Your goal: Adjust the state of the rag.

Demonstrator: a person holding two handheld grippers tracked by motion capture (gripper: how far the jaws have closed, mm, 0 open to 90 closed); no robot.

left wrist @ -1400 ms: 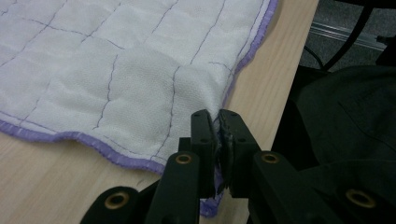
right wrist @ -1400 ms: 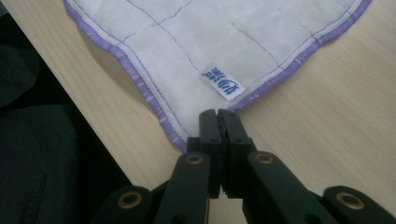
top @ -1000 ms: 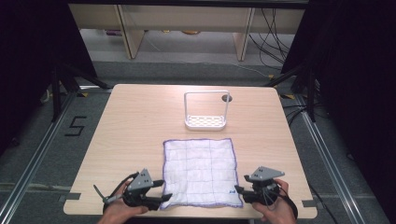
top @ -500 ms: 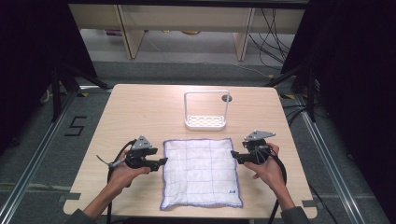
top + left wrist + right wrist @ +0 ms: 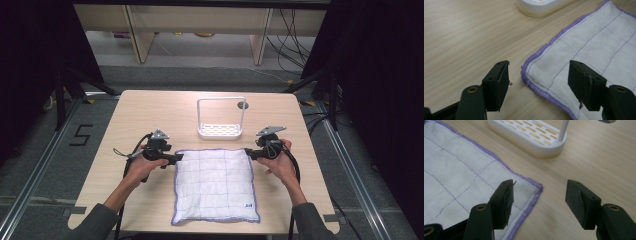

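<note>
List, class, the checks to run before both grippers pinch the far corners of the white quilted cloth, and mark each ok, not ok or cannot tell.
1. Left gripper jaws open around the cloth's corner: ok.
2. Right gripper jaws open around the other far corner: ok.
3. White quilted cloth lies flat on the wooden table: ok.
4. Pads already pressing the cloth: not ok, both apart from it.
5. White slotted rack clear of the cloth: ok.
6. Cloth's underside free of snags: cannot tell.
</note>
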